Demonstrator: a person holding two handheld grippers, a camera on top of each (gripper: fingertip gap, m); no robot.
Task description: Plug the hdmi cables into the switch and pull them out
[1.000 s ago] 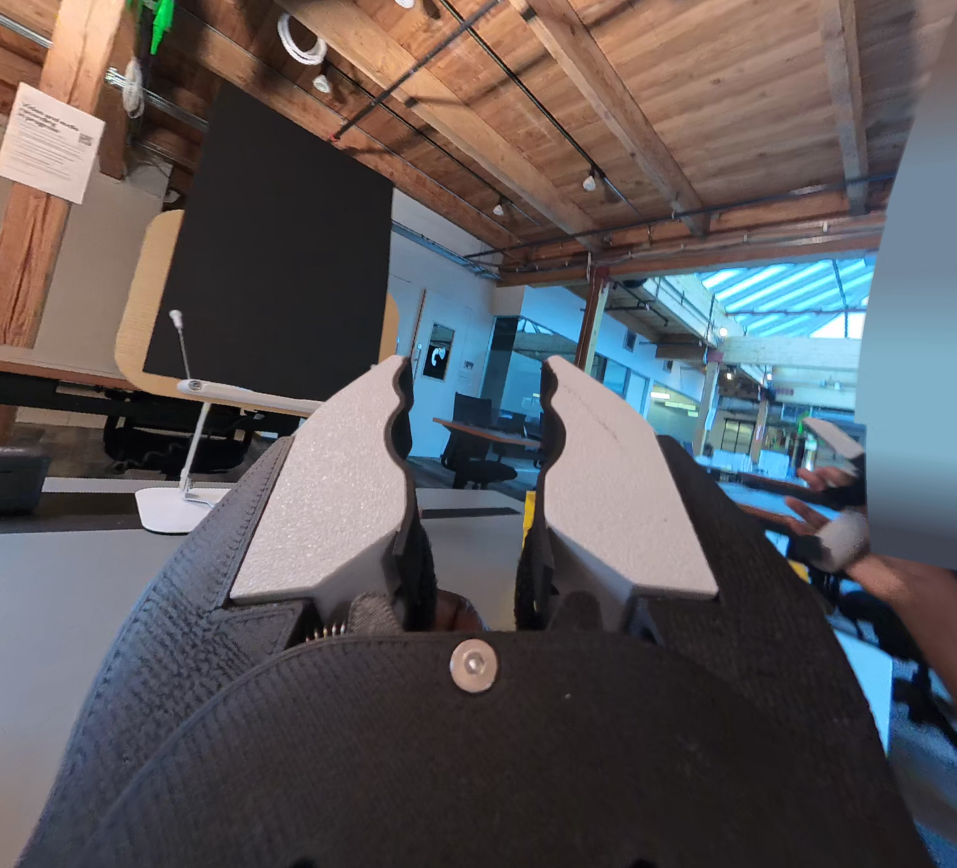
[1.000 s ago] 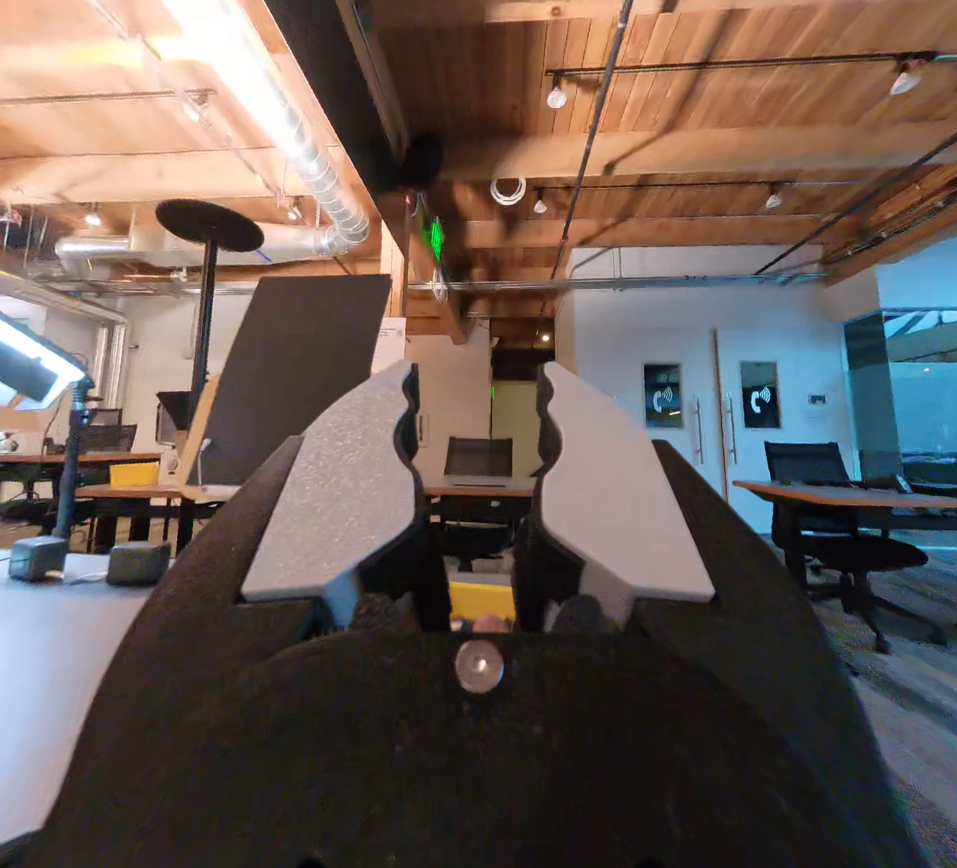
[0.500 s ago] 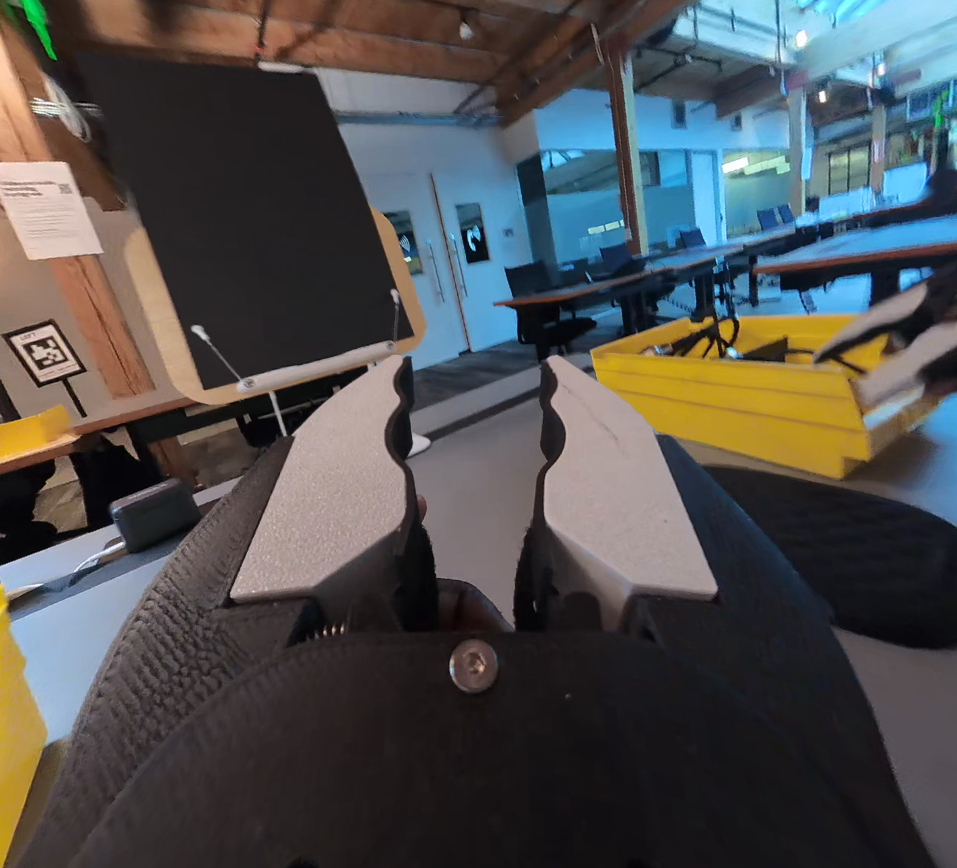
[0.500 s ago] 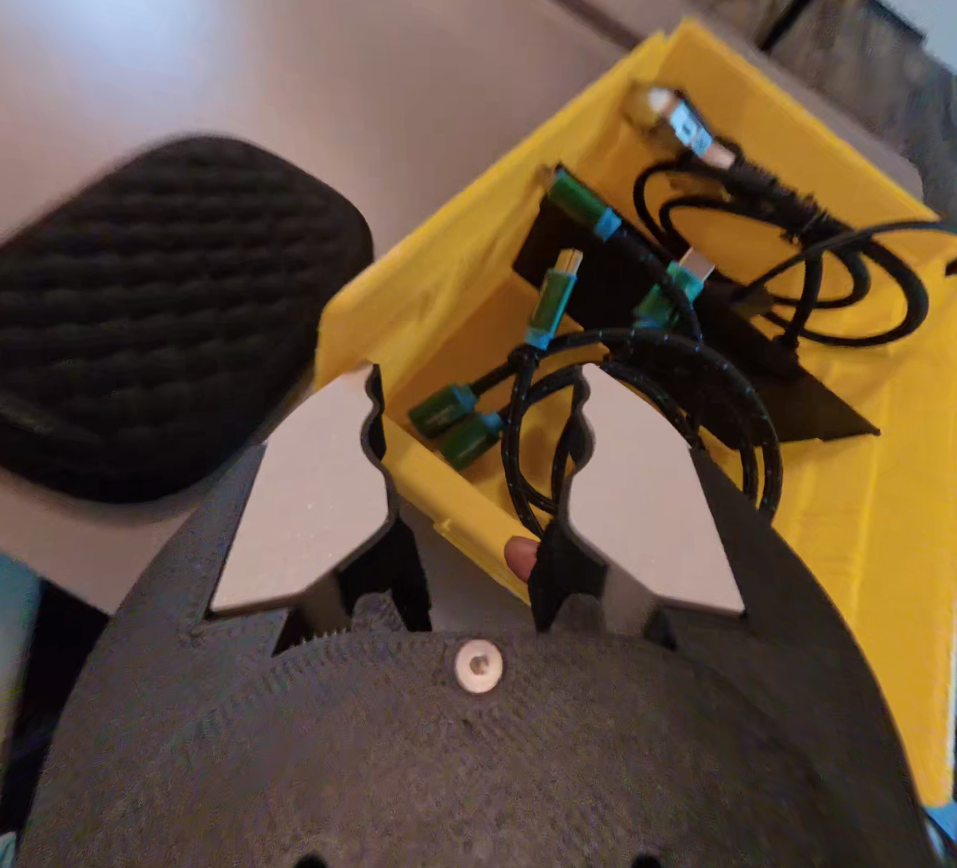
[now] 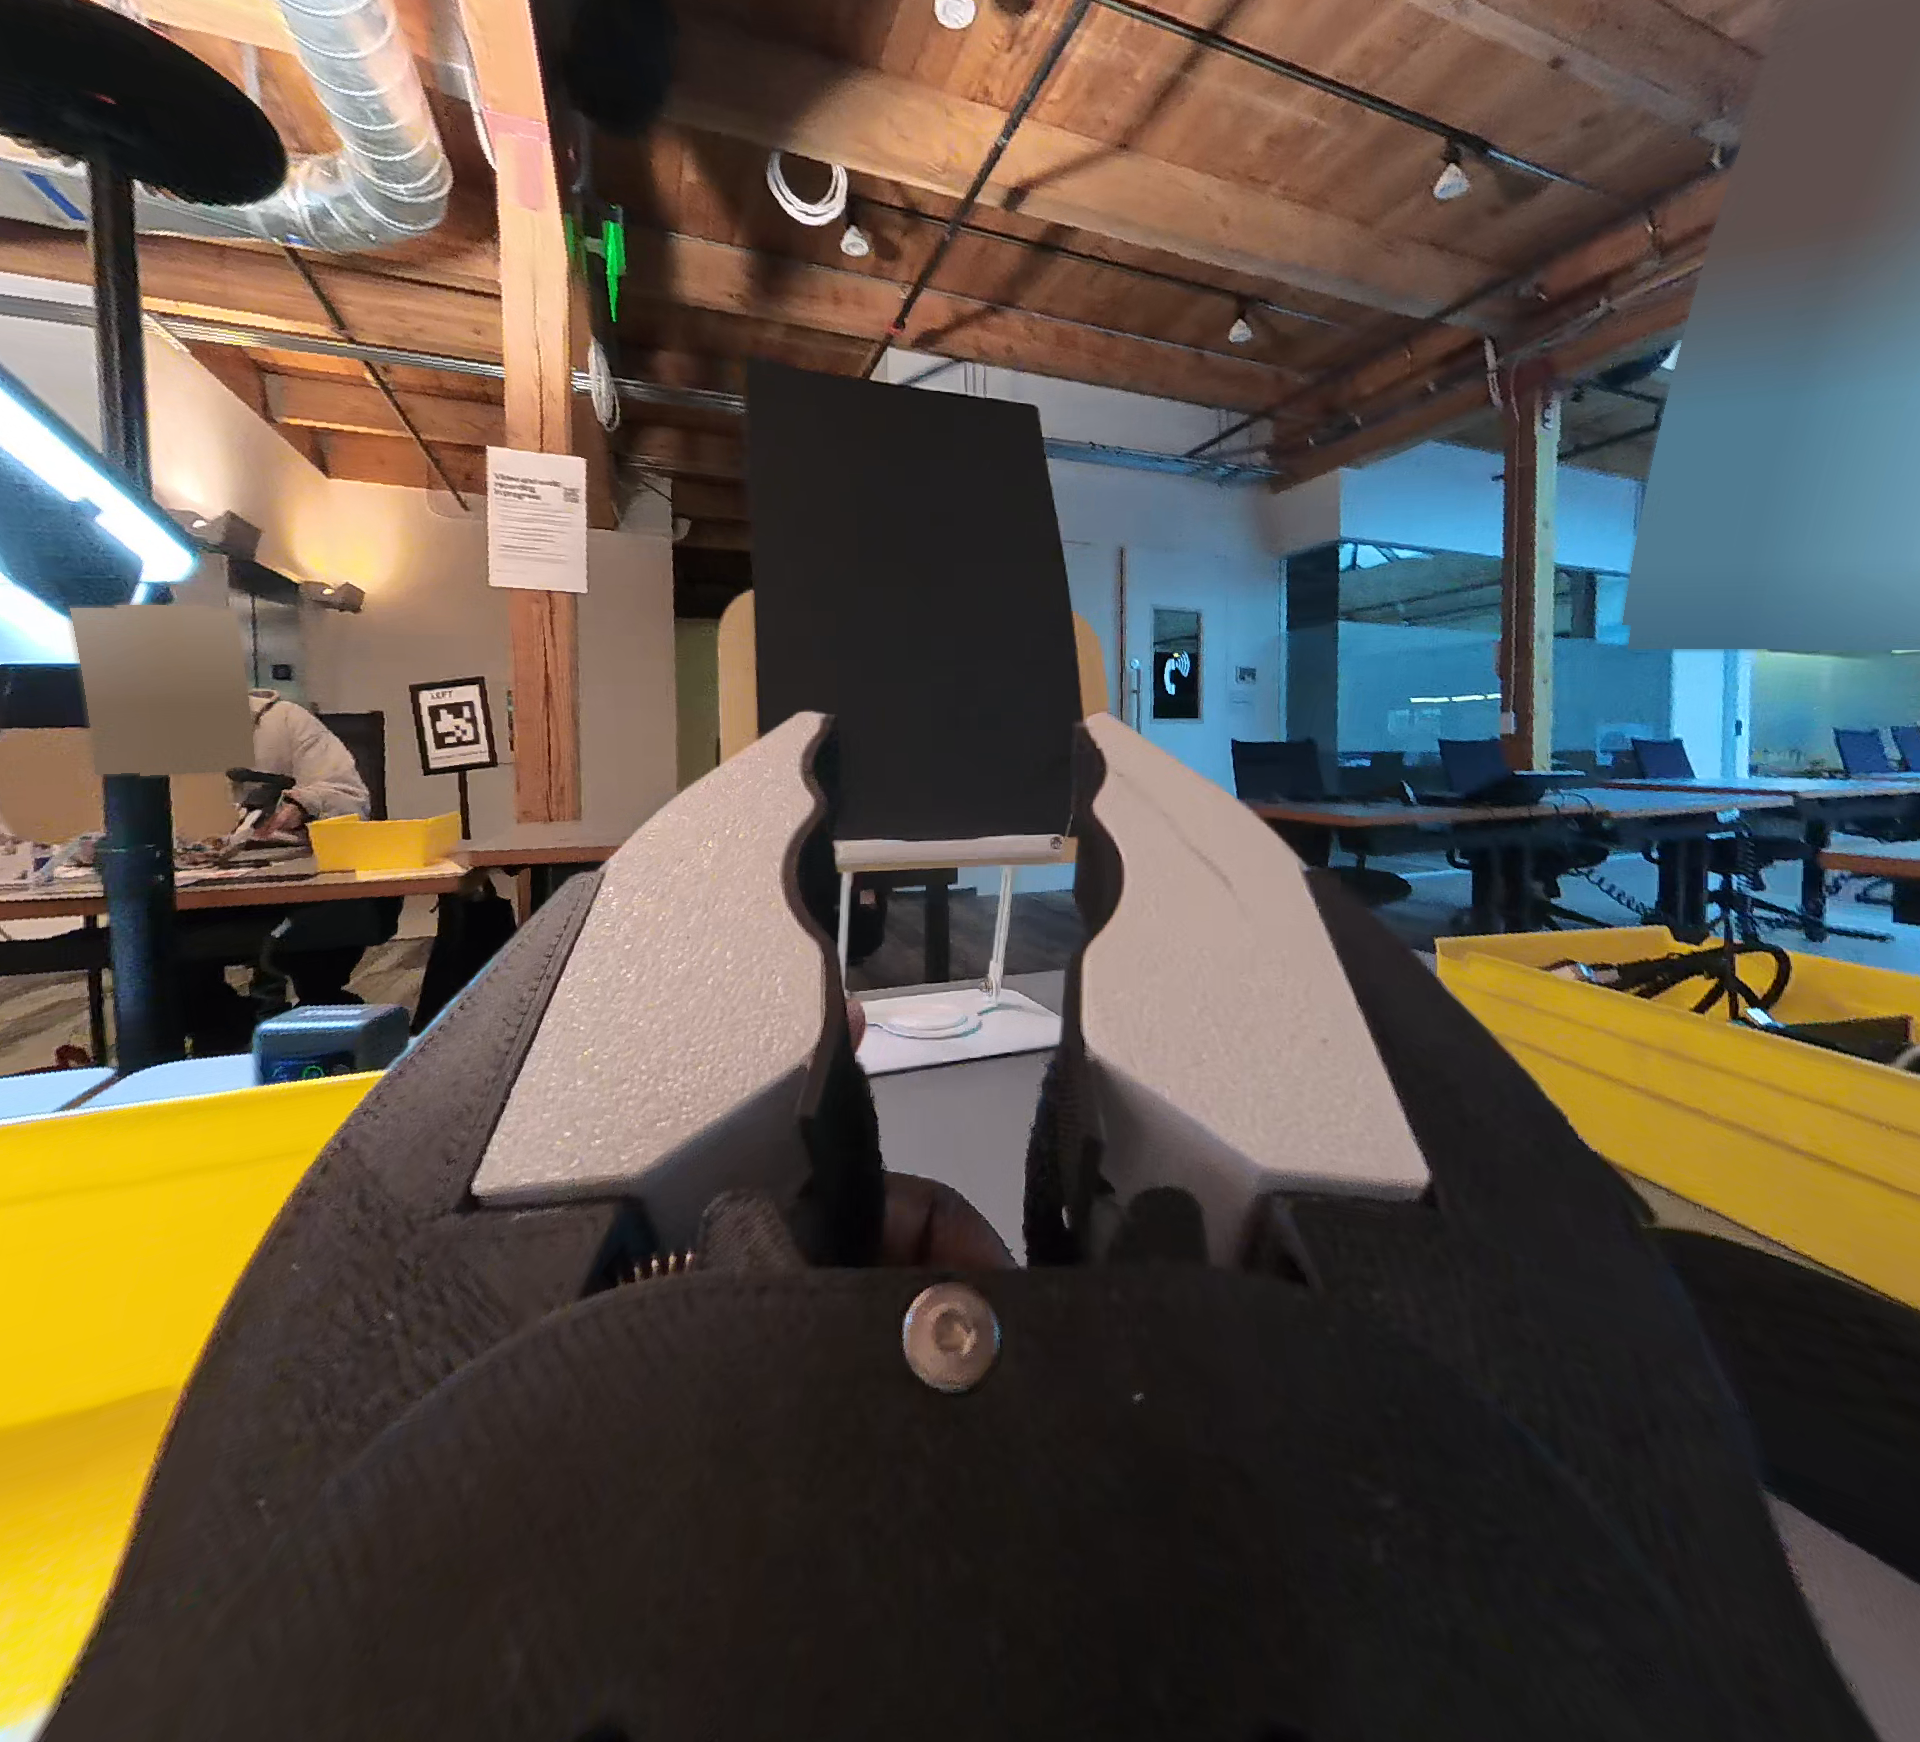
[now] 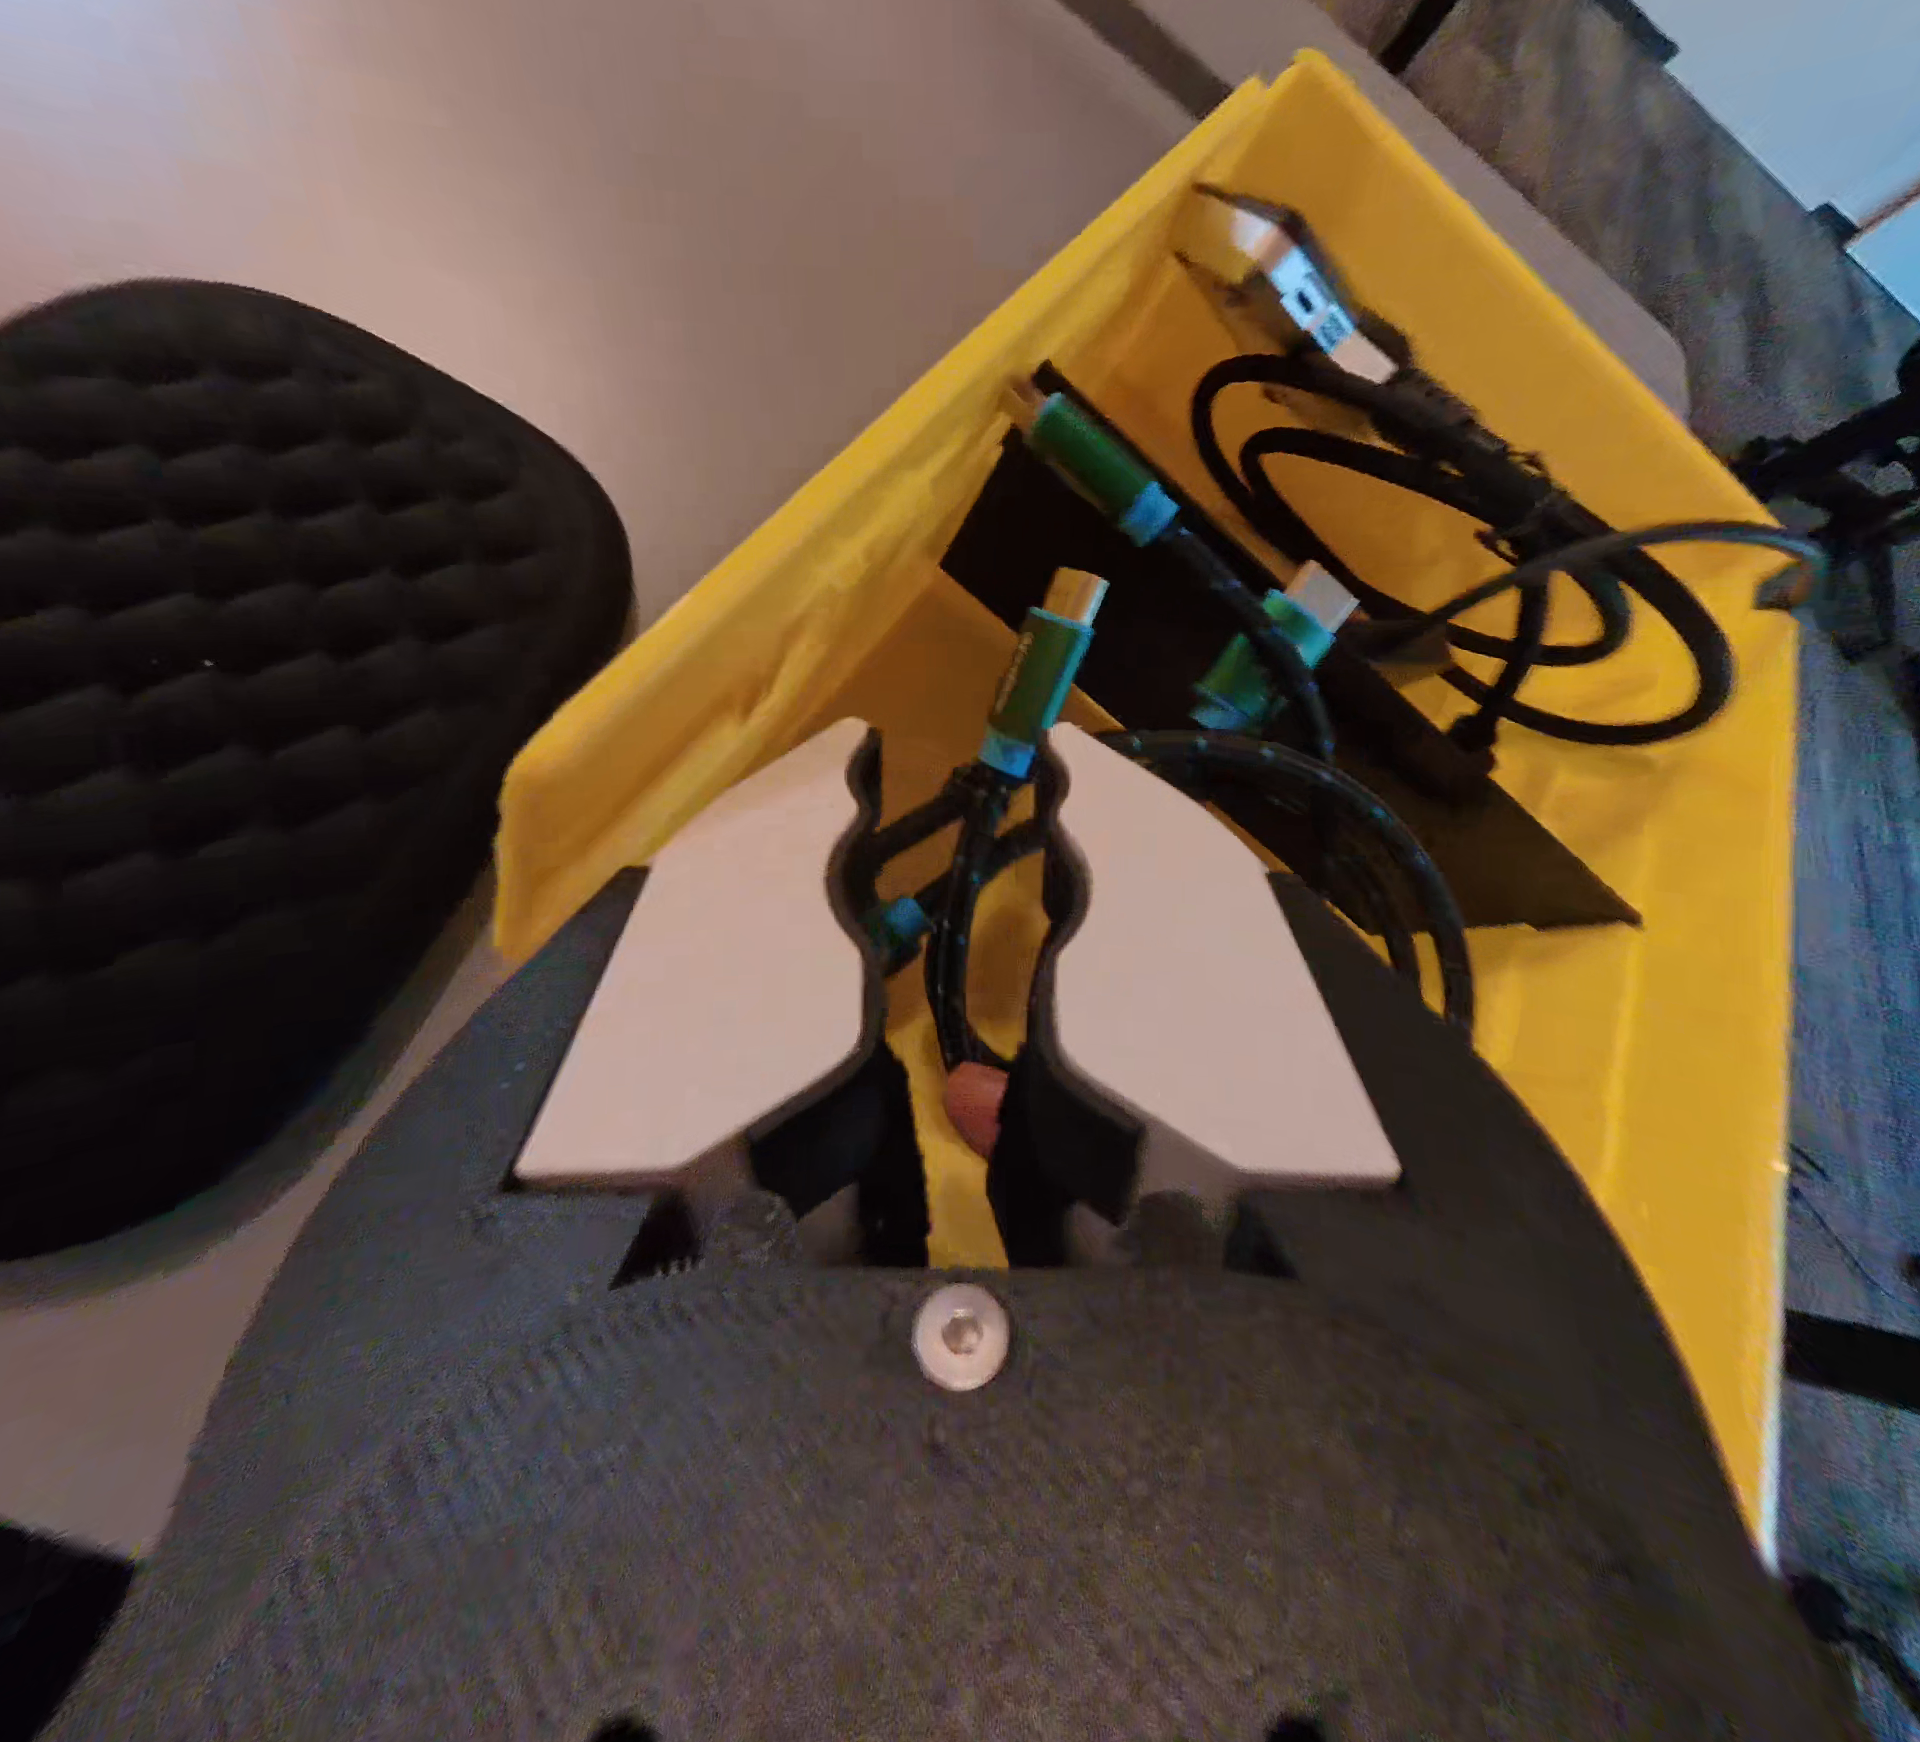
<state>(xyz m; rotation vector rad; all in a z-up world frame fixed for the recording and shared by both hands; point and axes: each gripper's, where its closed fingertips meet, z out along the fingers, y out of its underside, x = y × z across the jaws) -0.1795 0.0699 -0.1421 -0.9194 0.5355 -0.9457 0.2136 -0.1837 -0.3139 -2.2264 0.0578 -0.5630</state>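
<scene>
In the right wrist view a yellow bin holds several black HDMI cables with green connectors and a flat black switch. My right gripper points down into the bin. Its jaws stand partly apart, and a braided cable shows in the gap between them; nothing is clamped. One green connector lies just past the fingertips. My left gripper is open and empty, held level above the table and aimed at a black board. The bin also shows in the left wrist view, to the right of that gripper.
A black textured pad lies on the grey table left of the bin. A second yellow bin is at the left gripper's left. A black board on a white stand stands ahead. A person sits at a far desk. The tips of one gripper are about 50 cm away from the tips of the other.
The right gripper has moved closer over the bin and its jaws have narrowed around the cable's line. The left gripper has swung left to face the black board squarely.
</scene>
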